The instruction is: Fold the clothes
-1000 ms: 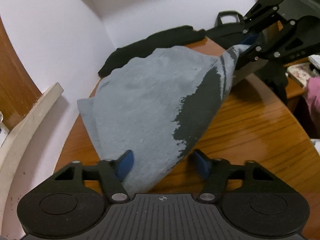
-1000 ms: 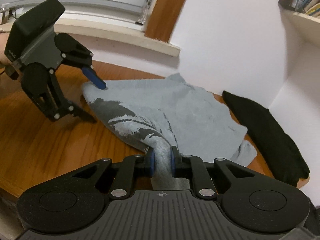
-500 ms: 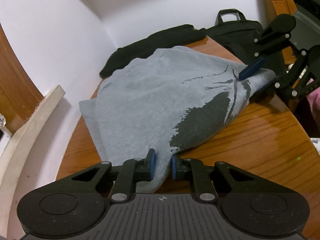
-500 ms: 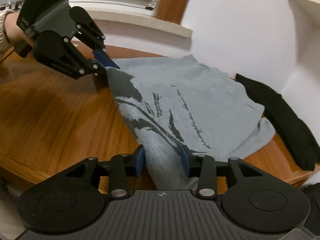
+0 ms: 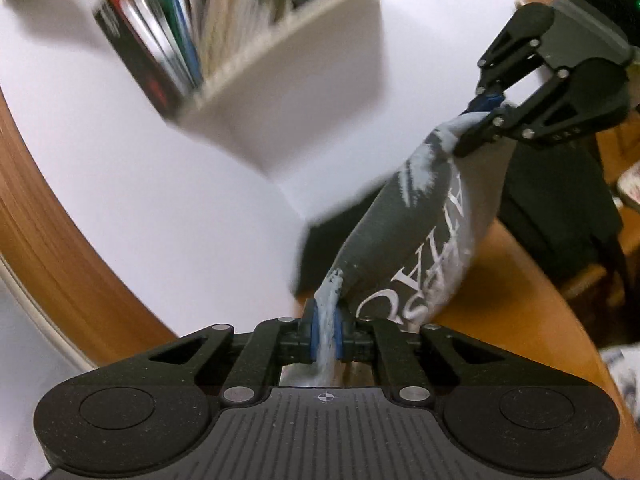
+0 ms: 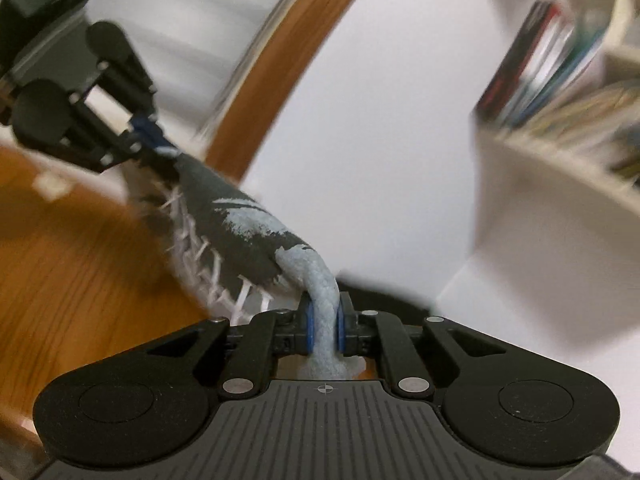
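Note:
A grey-blue T-shirt with a dark print (image 5: 416, 240) hangs stretched in the air between my two grippers, above the wooden table (image 5: 520, 304). My left gripper (image 5: 326, 334) is shut on one edge of the shirt. My right gripper (image 6: 324, 330) is shut on the other edge (image 6: 240, 216). The right gripper also shows in the left wrist view (image 5: 486, 106) at the upper right, and the left gripper in the right wrist view (image 6: 146, 128) at the upper left. Both views are blurred by motion.
A white wall shelf with books (image 5: 224, 40) hangs above, also in the right wrist view (image 6: 560, 92). A dark garment (image 5: 320, 256) lies at the table's far edge by the wall. A black bag (image 5: 560, 208) stands at the right.
Both grippers have closed on the shirt and lifted it off the table. The views have tilted upward, so the wall shelf now shows.

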Available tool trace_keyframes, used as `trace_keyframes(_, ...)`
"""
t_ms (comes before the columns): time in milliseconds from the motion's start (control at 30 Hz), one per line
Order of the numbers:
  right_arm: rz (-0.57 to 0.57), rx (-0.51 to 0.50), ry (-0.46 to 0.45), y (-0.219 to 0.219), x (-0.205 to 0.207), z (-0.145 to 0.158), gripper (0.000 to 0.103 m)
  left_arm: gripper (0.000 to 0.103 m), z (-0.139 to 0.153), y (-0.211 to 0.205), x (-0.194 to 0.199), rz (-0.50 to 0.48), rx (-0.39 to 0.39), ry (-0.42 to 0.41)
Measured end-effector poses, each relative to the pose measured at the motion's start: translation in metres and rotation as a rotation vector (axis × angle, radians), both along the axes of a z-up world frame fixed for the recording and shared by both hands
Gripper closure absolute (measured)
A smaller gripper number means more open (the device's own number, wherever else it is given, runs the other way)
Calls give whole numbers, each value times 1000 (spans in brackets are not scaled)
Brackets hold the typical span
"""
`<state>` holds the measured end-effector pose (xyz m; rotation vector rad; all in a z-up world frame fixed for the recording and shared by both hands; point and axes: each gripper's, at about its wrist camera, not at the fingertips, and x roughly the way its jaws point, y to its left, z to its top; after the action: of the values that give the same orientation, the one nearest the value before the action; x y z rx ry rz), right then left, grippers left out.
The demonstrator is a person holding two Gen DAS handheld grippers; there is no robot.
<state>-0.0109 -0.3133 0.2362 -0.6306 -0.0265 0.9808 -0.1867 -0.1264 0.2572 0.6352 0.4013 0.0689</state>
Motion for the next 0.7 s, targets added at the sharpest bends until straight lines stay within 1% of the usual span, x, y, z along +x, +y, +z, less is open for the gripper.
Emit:
trace_keyframes(100,5,67,-31,-6,5,48,92,94,51,0,1,-9,-1,-56)
trace_keyframes(167,12,96,-37,-8,10,69,92,94,74,1,6,-17,6,-72)
trace_keyframes(233,17,113,-29,-8,22,78,92,94,87,5,16,-14,5,-75)
trace_keyframes(300,13,93,-10,0,39,74,92,94,86,13,40,3,-8,-46)
trace_keyframes(367,2,69,15,17,63,59,92,93,76,25,69,34,-21,-17)
trace_keyframes(400,-16,58,26,29,78,45,91,91,66,35,91,65,-34,-8)
trace_keyframes(433,-38,46,36,43,94,30,89,80,54,47,114,111,-46,1)
trace_keyframes(467,-60,35,47,56,111,15,80,68,39,59,137,162,-60,25)
trace_keyframes(500,-88,26,75,65,126,0,73,64,22,71,157,214,-82,62)
trace_keyframes(533,-118,17,110,73,141,-16,64,62,5,82,174,250,-112,100)
trace_keyframes(567,-148,8,145,81,157,-32,64,62,-10,93,184,254,-159,134)
trace_keyframes(633,-133,-2,215,83,177,-57,64,59,-36,109,194,252,-240,187)
trace_keyframes(700,-116,-25,269,81,194,-81,64,59,-59,119,202,267,-273,227)
